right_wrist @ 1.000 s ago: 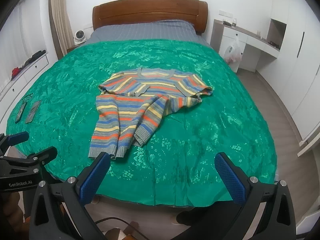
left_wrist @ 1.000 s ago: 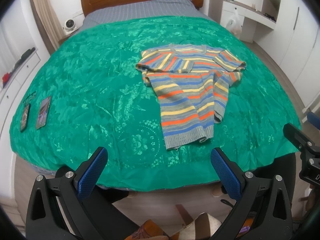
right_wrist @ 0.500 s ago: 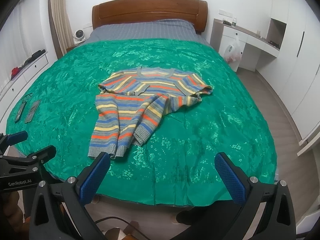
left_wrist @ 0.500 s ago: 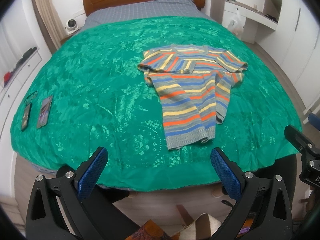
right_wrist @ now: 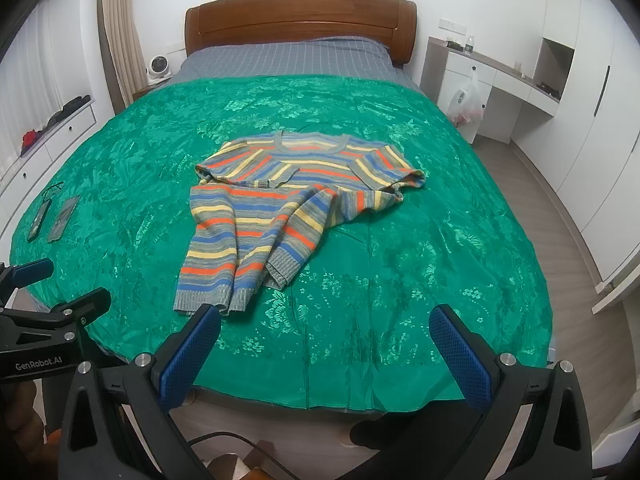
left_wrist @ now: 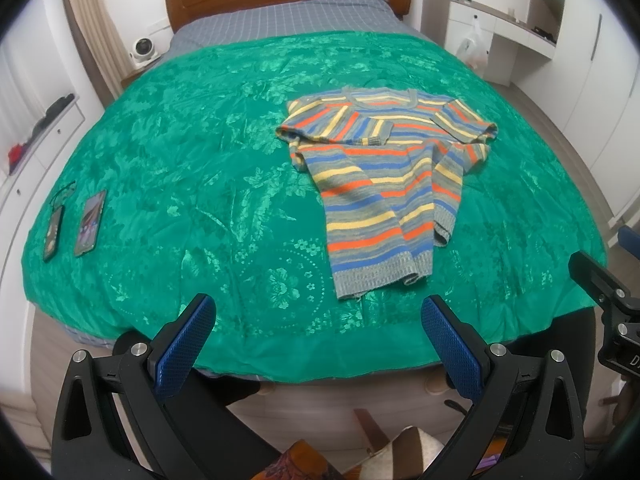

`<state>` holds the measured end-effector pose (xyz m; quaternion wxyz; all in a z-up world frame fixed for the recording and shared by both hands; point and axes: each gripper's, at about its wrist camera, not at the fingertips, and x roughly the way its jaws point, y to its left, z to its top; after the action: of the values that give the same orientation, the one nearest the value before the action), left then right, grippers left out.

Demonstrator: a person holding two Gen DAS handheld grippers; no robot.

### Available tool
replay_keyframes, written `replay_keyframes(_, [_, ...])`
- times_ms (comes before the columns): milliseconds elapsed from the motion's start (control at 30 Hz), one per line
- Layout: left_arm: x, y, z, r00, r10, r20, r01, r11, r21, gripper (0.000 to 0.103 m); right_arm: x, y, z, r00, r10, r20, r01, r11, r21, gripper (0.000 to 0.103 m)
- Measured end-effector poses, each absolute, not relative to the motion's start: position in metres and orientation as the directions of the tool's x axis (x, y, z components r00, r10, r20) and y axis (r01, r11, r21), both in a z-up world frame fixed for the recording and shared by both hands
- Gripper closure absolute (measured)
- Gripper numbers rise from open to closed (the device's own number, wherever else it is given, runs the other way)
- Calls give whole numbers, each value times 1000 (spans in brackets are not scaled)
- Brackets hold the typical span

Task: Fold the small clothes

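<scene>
1 bed (right_wrist: 460,264) w/ green floral cover, wood headboard (right_wrist: 300,16); white cabinets both sides of room. 1 striped sweater (left_wrist: 384,184), partly folded, lies mid-bed, sleeves across body. 2 phones (left_wrist: 90,222) near bed's left edge. Left hand-held gripper (left_wrist: 318,344) & right hand-held gripper (right_wrist: 324,350): both spread wide, empty, at foot of bed.

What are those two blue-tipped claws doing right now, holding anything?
Left gripper: open, holding nothing, short of the striped knitted sweater.
Right gripper: open, holding nothing.
</scene>
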<state>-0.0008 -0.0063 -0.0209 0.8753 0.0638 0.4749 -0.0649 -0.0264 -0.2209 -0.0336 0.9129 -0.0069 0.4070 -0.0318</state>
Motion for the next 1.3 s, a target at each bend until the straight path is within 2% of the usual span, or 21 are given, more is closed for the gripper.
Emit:
replay_keyframes(800, [-1, -10, -22, 546, -36, -837, 181, 981, 76, 0, -23, -215, -32, 671, -99, -735, 40, 995, -97, 0])
replay_keyframes(1033, [0, -4, -27, 535, -75, -842, 170, 985, 21, 0, -20, -211, -39, 657, -196, -728, 46, 974, -220, 0])
replay_keyframes(1300, [0, -7, -29, 535, -80, -841, 172, 985, 16, 0, -20, -217, -43, 642, -226, -732, 61, 968, -245, 0])
